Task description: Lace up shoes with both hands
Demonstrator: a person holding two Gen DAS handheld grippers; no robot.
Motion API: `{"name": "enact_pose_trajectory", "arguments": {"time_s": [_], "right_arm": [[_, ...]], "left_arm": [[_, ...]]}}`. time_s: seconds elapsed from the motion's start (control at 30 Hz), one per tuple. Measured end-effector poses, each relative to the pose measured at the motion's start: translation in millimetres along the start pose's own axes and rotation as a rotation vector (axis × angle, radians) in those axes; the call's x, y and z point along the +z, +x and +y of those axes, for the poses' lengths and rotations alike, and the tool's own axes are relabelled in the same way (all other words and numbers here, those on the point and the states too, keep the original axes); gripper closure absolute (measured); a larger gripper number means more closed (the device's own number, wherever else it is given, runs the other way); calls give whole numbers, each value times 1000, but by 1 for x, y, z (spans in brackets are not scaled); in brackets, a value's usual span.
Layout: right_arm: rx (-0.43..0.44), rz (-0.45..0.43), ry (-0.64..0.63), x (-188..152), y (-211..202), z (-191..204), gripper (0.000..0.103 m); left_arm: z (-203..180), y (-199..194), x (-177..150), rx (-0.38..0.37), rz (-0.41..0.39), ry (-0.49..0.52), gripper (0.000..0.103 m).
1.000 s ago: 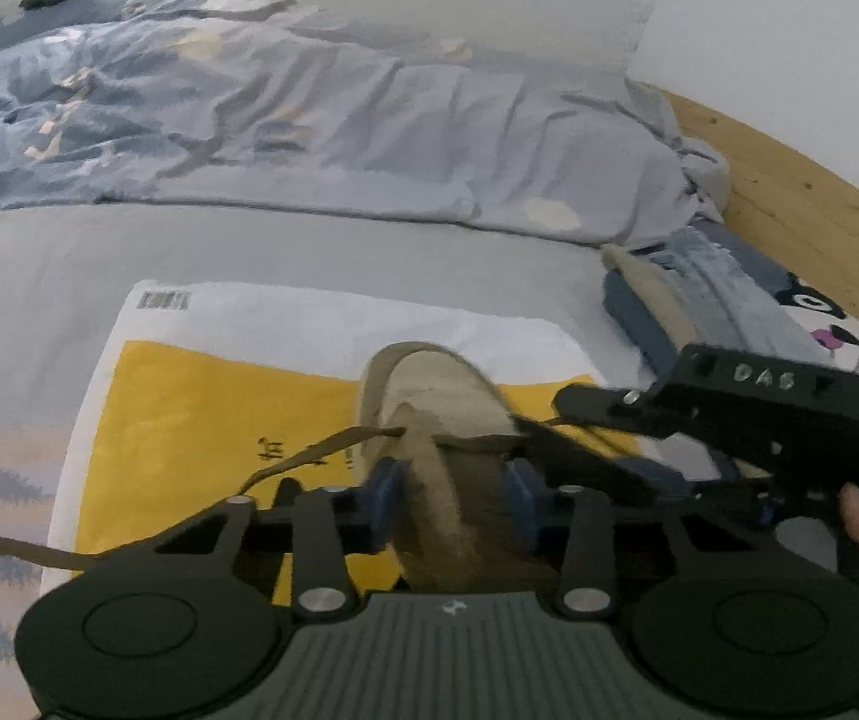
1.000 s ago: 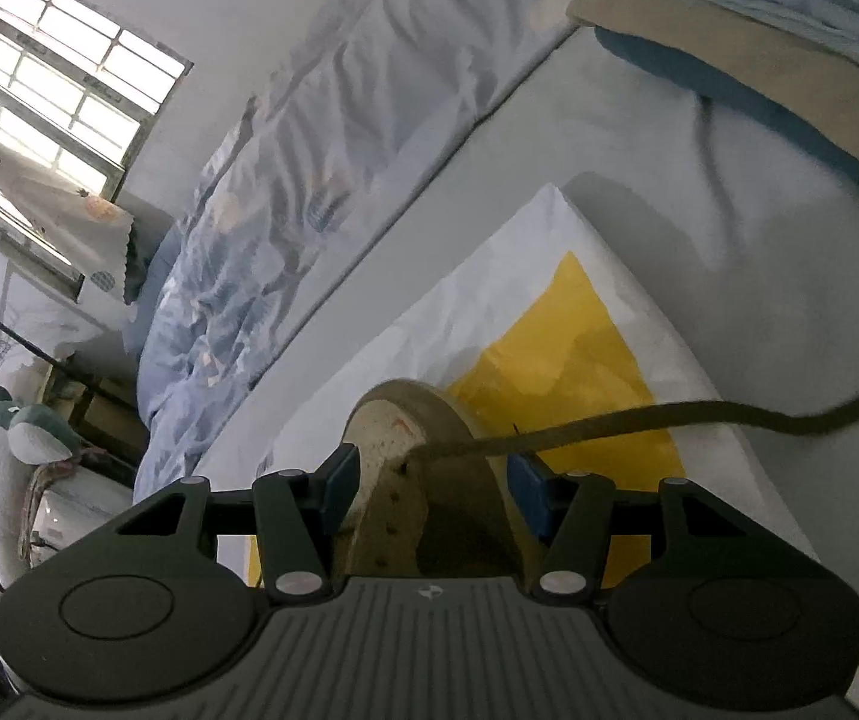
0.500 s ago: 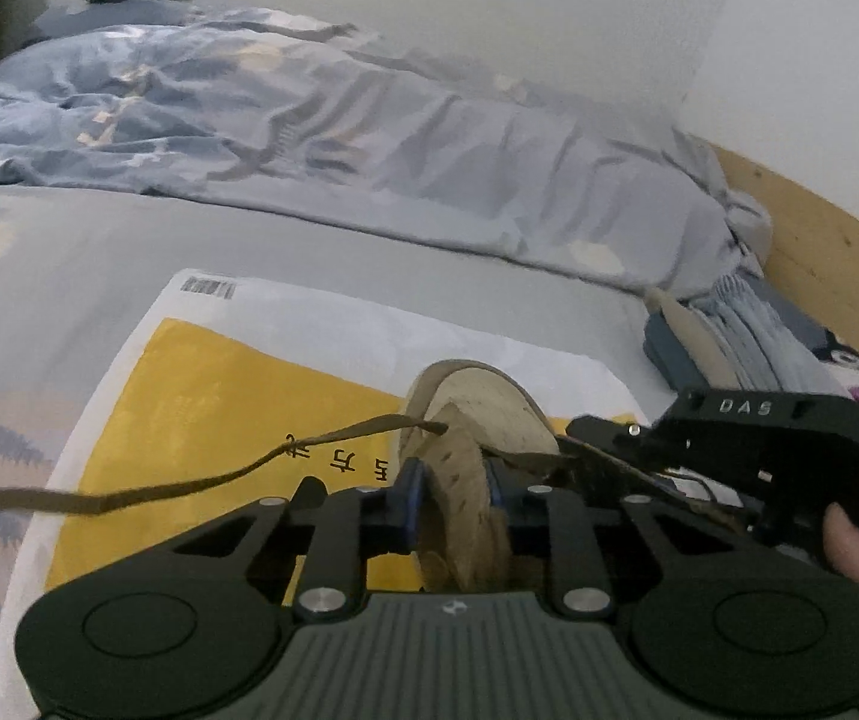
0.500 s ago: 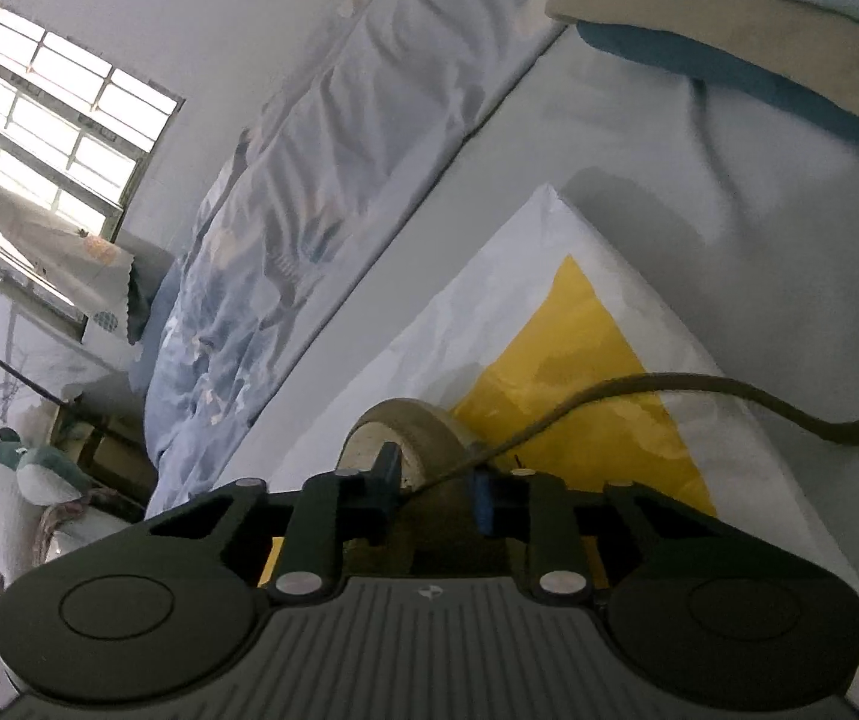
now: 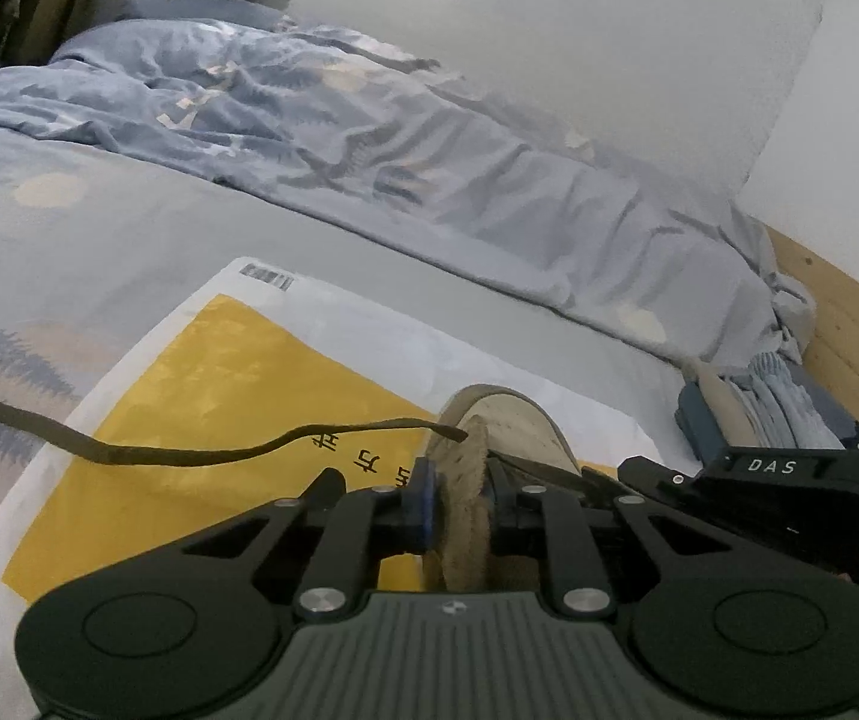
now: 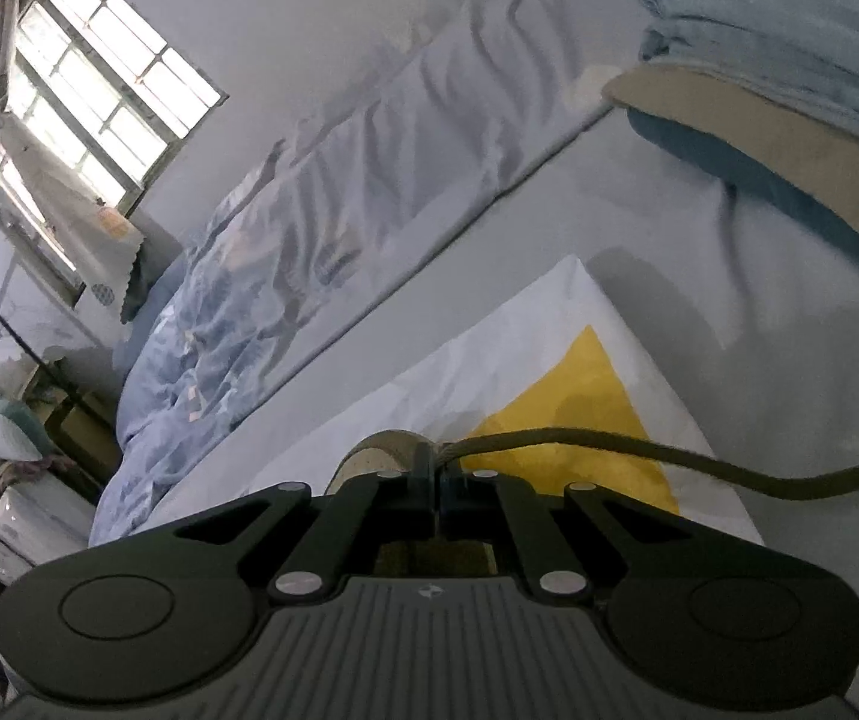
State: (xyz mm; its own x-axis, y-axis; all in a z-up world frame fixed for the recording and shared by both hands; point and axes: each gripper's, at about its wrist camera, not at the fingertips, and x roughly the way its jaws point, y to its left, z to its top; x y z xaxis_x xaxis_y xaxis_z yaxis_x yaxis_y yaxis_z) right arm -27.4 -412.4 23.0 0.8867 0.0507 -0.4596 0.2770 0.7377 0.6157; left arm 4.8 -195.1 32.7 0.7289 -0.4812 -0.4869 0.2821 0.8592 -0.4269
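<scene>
Both grippers clamped for lacing

Left hand-held gripper (image 5: 456,501) pinches the shoe (image 5: 489,468) upper's soft edge; right hand-held gripper (image 6: 435,480) has just closed on the limp lace (image 6: 609,444) — grip near the eyelet

Low in my left wrist frame, centre, the tan suede shoe (image 5: 507,420) stands on its side edge, its olive-brown lace (image 5: 189,453) trailing slack toward the left edge.
</scene>
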Motion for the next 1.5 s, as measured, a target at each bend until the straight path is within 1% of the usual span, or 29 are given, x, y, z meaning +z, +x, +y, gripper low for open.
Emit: {"name": "enact_pose_trajectory", "arguments": {"time_s": [0.4,0.57,1.33,1.43,1.5], "right_arm": [[-39,-24,-49,5,-8,2,102],[-71,-35,-57,8,-12,-3,103],[-181,-83,-45,26,-24,-27,103],[-182,-81,-38,27,-25,-29,103],[-179,-74,-38,26,-24,-28,103]], "left_arm": [[-2,-2,-2,10,-7,-2,90],[-3,-2,-2,12,-6,-3,90],[-2,-1,2,15,-3,-12,90],[-2,0,2,15,-3,-12,90],[-4,-2,-4,19,-7,-21,90]]}}
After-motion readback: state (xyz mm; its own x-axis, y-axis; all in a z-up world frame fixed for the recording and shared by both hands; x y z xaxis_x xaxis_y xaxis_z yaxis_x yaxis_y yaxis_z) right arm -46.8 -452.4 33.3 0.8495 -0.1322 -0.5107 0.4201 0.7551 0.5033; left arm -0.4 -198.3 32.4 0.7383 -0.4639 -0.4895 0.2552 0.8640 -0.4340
